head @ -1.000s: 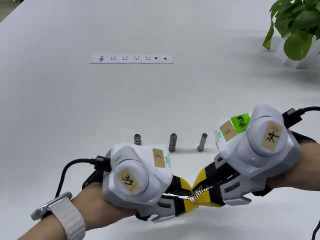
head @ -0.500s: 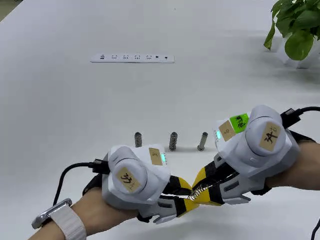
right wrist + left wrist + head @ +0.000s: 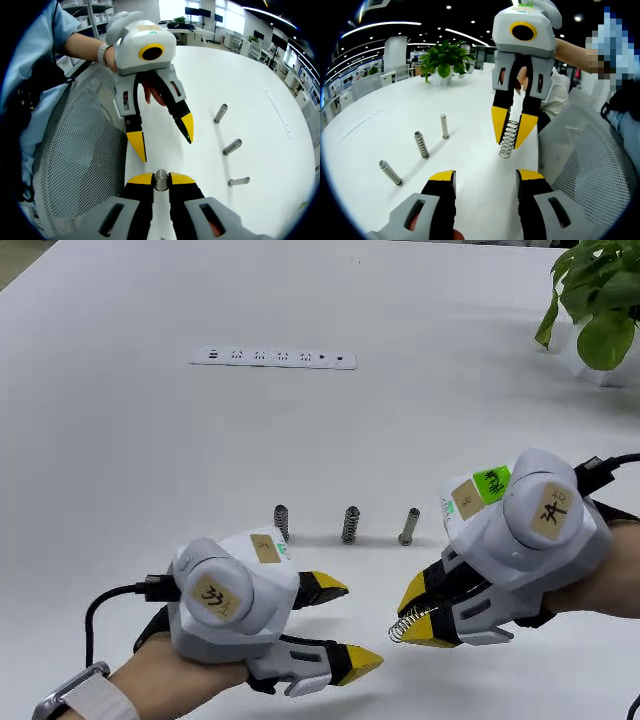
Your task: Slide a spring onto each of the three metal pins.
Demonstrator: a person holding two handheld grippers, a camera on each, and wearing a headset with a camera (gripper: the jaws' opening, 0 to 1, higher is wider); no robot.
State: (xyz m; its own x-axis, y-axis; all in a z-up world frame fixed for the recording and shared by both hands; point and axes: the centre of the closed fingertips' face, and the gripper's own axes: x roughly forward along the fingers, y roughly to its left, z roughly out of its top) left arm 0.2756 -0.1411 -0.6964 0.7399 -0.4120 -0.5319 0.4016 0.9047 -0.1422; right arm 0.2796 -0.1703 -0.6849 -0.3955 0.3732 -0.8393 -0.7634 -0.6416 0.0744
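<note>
Table: white workbench is carrying three pins in a row, two wearing springs.
Right gripper: pinching a spring, hovering near the bare pin.
Left gripper: hanging alongside, jaws gaping wide.

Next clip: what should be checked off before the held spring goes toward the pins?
1. Spring clamped in right gripper: ok.
2. Left gripper open, apart from the spring: ok.
3. Right pin bare and standing: ok.
4. Left pin and middle pin already loaded: ok.
5. Spring lined up over the right pin: not ok, held short of it.
6. Spring undeformed: cannot tell.
</note>
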